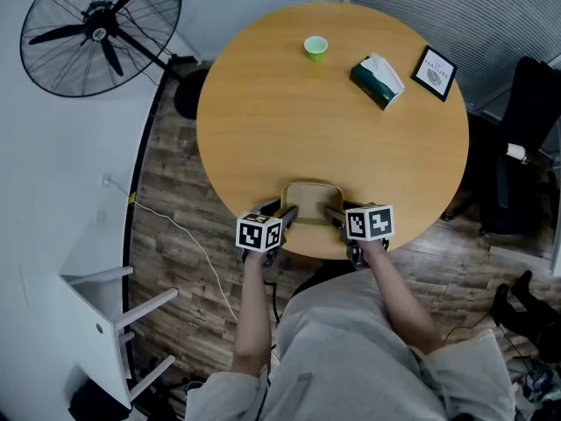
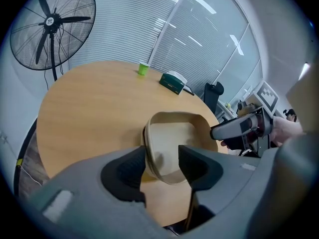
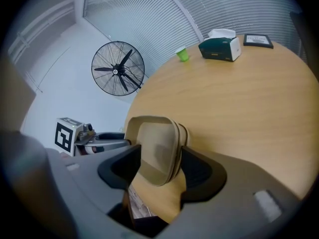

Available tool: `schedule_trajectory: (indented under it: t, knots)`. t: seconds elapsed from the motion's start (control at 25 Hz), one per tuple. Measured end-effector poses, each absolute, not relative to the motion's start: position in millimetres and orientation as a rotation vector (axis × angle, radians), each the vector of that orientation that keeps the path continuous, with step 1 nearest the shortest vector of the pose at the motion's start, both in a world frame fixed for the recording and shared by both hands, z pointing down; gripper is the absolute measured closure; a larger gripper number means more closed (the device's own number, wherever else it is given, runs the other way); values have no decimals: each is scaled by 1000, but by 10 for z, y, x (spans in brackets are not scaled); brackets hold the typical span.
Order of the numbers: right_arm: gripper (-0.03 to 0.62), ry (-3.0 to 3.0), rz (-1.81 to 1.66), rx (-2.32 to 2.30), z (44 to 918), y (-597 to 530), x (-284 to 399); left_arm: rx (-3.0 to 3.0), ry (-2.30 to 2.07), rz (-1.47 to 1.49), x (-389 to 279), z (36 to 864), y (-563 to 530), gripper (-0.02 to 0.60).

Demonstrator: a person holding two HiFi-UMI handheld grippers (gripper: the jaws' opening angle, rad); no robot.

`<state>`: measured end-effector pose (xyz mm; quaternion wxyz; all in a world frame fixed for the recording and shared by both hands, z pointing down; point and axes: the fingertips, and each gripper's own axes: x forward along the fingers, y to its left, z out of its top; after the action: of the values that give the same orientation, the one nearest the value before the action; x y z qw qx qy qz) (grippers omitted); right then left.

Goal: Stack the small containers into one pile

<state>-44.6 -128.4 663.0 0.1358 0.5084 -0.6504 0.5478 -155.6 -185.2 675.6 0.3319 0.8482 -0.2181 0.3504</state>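
A nested pile of beige, square-ish small containers (image 1: pixel 311 196) sits at the near edge of the round wooden table (image 1: pixel 289 121). My left gripper (image 1: pixel 286 214) straddles the pile's left wall, my right gripper (image 1: pixel 337 216) its right wall. In the left gripper view the containers (image 2: pixel 174 133) show their stacked rims, and the left gripper (image 2: pixel 162 164) has the wall between its jaws with a gap on the inner side. In the right gripper view the containers (image 3: pixel 154 133) stand between the jaws of the right gripper (image 3: pixel 159 166), whose pads do not press. Both grippers are open.
At the table's far side are a small green cup (image 1: pixel 316 47), a dark green tissue box (image 1: pixel 377 81) and a framed card (image 1: pixel 435 73). A black floor fan (image 1: pixel 101 32) stands at the left, a white stool (image 1: pixel 105 318) at the lower left, a dark chair (image 1: pixel 526 147) at the right.
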Motion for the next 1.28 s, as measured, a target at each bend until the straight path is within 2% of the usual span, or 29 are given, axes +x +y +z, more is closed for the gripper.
schedule_trajectory:
  t: [0.52, 0.84, 1.28]
  knots:
    - [349, -1985, 1427, 1513, 6382, -1219, -355, 2268, -672, 845, -1665, 6505, -1888, 370]
    - [350, -2113, 1163, 1451, 6170, -1134, -417, 2288, -778, 773, -1845, 6378, -1563, 370]
    - [350, -2224, 1008, 1338, 5914, -781, -612, 2256, -1007, 625, -1862, 6054, -935, 370]
